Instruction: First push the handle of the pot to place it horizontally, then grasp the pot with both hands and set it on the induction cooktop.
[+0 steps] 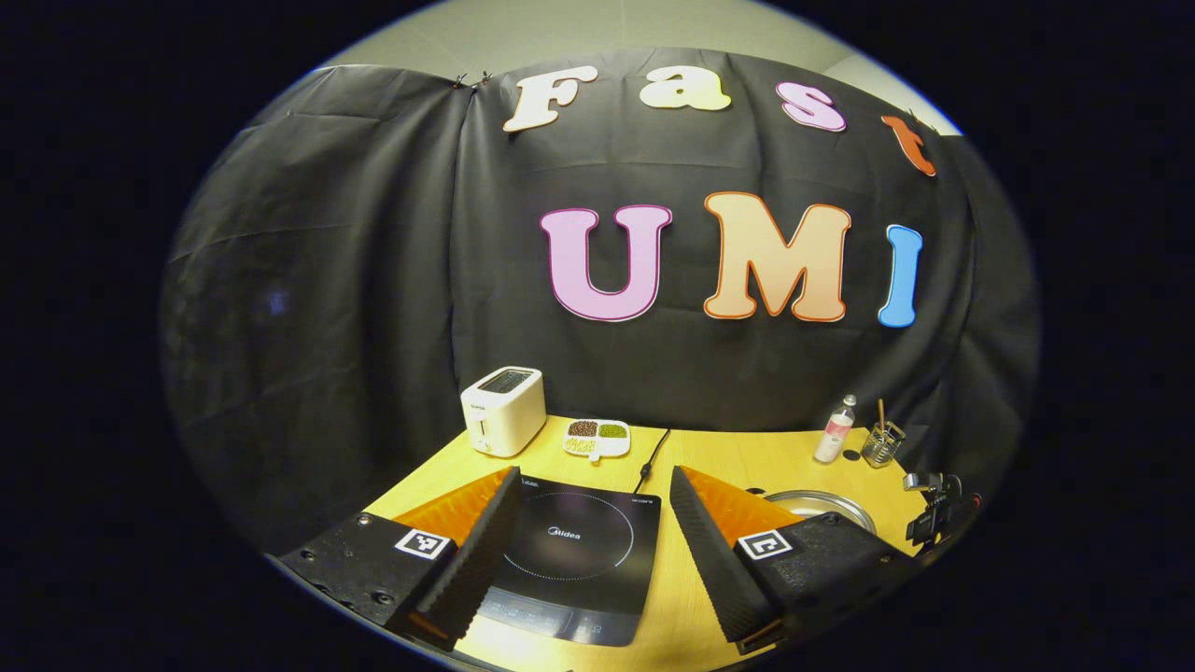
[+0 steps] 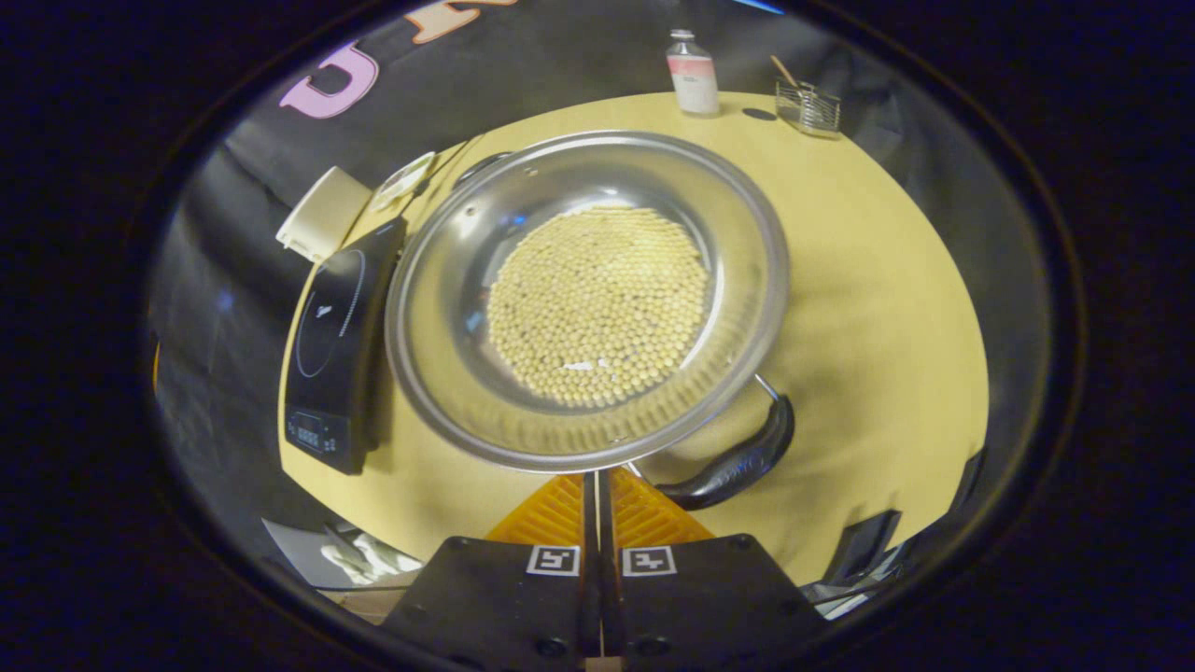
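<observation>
From the left gripper view the whole back of the yellow wooden table (image 1: 747, 457) lies open: one white toaster (image 1: 503, 409) with rounded corners, one small white dish (image 1: 597, 438) split into compartments of dark, green and pale grains, one clear bottle (image 1: 835, 430) with a pink label, and one wire holder (image 1: 882, 445) with a stick in it. The left gripper (image 1: 597, 532) hangs released, its two ribbed fingers spread wide apart, with the flat black glass induction cooktop (image 1: 579, 551) lying between them on the table. A cord runs from the cooktop's far edge toward the wall. Here just a sliver of the pot's rim (image 1: 822, 504) peeks past the right-hand finger.

The right gripper view looks down into the pot (image 2: 467, 308) itself: one round, shiny steel pan, its floor covered by a layer of pale yellow beans (image 2: 597, 303) (too many to count). It sits on the table just beside the cooktop (image 2: 336, 345), to that slab's right in this view. One curved black handle (image 2: 738, 462) on wire mounts hangs at the near rim. The right gripper (image 2: 597, 490) is clenched, fingers together with nothing between them, tips at the pot's near rim just beside the handle; whether they touch it I cannot tell
</observation>
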Motion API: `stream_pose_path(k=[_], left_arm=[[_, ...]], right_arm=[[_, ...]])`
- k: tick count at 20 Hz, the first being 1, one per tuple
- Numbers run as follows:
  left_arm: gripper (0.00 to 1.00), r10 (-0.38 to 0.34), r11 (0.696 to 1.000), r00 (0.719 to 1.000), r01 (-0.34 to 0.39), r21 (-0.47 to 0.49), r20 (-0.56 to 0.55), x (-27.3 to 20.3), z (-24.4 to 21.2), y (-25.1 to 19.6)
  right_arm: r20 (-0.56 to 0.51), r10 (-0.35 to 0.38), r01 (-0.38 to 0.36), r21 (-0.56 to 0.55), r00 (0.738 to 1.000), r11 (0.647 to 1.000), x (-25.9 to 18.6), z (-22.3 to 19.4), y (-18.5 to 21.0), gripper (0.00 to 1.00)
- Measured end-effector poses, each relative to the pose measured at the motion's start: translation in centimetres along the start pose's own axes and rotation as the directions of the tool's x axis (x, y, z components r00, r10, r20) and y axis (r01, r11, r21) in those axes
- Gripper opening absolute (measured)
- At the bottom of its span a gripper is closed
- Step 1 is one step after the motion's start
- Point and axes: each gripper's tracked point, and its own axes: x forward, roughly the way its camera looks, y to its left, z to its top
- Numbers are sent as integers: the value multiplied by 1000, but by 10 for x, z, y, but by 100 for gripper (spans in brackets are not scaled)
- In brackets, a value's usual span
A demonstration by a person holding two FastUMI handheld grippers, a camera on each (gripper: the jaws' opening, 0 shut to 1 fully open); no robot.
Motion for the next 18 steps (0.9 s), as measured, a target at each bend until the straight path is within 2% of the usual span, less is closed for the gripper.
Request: stream_pose_path(k=[1,2,5,6,16,17,18], left_arm=[[96,6,1000,1000,-6,-4,-1,0,0,0],[96,12,1000,1000,-12,-7,-2,-1,-3,1],[96,34,999,999,-35,-11,-10,-3,-5,3],[96,43,999,999,-43,-12,-11,-4,-5,4],[96,109,994,994,-109,-2,-24,-14,-10,-2],[94,111,994,993,-111,1,-25,-15,-10,-4],[96,113,994,993,-113,6,-28,-15,-11,-6]], right_arm=[[3,-20,20,-3,1000,1000,0,4,-11,0],[7,-36,36,-3,999,999,0,7,-21,3],[21,-65,65,18,998,998,0,20,-46,0],[27,-71,70,29,997,997,-1,25,-52,3],[50,-66,61,84,997,995,7,67,-87,2],[53,-64,60,83,997,995,7,70,-89,0],[56,-62,57,82,997,995,8,73,-92,2]])
